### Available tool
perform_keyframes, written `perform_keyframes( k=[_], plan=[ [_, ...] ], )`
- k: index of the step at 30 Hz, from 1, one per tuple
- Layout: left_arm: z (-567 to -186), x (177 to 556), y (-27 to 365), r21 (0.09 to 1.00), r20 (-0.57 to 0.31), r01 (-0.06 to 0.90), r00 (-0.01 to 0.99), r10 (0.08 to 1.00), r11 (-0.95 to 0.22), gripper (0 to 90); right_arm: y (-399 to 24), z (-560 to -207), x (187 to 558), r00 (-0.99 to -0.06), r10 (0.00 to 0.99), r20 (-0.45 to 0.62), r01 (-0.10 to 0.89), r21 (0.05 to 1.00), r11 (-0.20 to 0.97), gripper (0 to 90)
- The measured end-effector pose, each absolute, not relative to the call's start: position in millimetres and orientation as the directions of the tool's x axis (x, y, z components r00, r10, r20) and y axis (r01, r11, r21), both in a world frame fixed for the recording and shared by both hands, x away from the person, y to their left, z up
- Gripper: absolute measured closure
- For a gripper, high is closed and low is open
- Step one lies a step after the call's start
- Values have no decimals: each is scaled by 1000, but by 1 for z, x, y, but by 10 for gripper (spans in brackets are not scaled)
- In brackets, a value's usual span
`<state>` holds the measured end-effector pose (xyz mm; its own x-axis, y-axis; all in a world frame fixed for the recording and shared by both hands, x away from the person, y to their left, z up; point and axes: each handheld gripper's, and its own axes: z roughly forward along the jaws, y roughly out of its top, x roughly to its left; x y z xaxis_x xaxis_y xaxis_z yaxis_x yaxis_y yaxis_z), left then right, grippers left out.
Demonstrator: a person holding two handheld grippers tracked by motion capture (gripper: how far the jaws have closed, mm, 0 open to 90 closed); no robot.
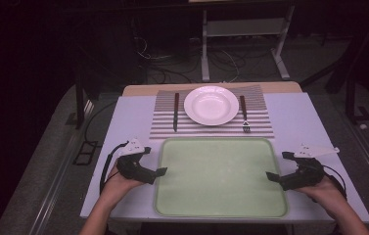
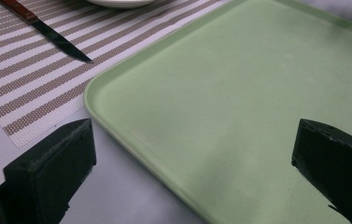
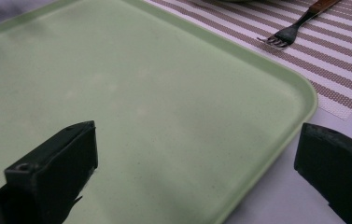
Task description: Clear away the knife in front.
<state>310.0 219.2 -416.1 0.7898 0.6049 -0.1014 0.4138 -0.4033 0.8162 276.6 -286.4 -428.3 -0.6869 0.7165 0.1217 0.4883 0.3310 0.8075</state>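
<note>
- The tray (image 1: pixel 220 176), pale green and bare, lay flat on the table (image 1: pixel 294 122), at the person's edge.
- The left gripper (image 1: pixel 158 172) was held level at the tray's left rim, jaws pointed inward over that rim.
- Its jaws stood wide apart with nothing between the pads; in the left gripper view the tray's corner (image 2: pixel 239 107) lay between them, untouched.
- The right gripper (image 1: pixel 271 176) was held level at the tray's right rim, mirroring the left.
- Its jaws were likewise spread wide, gripping nothing; in the right gripper view the tray's rim (image 3: pixel 164 93) passed between them.
- The mat (image 1: pixel 211 128), striped, lay just beyond the tray's far edge.
- The plate (image 1: pixel 211 105), white, sat centred on the mat, beyond the tray.
- The knife (image 1: pixel 176 111) lay left of the plate, beyond the tray's left half.
- The fork (image 1: pixel 244 115) lay right of the plate, tines toward the tray.
</note>
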Motion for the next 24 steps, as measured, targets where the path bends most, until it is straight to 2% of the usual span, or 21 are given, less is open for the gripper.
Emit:
perform_keyframes(
  k=[24],
  plan=[
    [-416, 321, 216, 832, -100, 407, 778, 620, -377, 0, -285, -428, 276, -701, 700, 140, 482, 816, 319, 0]
  ],
)
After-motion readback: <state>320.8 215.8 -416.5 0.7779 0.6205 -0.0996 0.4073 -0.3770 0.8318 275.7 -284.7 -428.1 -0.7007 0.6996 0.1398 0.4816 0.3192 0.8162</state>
